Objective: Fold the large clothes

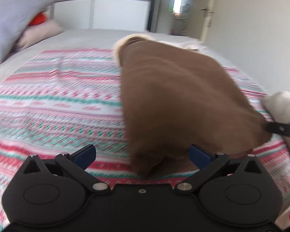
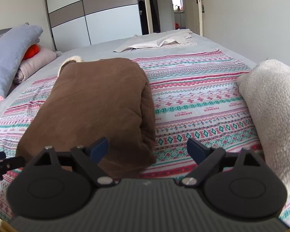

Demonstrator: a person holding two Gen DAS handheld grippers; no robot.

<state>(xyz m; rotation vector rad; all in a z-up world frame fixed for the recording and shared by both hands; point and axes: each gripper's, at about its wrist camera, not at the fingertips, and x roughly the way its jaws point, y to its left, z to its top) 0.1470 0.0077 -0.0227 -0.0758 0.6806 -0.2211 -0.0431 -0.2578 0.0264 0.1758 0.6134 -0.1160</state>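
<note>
Both hand-held grippers [image 2: 147,150] wide beside brown garment [image 2: 98,100]

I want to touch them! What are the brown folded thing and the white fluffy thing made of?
The brown garment looks like soft, matte suede-like cloth with a cream fleecy lining peeking out. The white bundle looks like sherpa fleece: nubbly, curly pile.

The folded garment [image 2: 94,104] is plain brown with a cream fleecy lining. Under it, the cloth [image 2: 199,100] carries pink, teal and white bands of small geometric motifs. The bed [image 2: 98,48] is pale grey; the fingers [image 2: 99,148] are blue.
</note>
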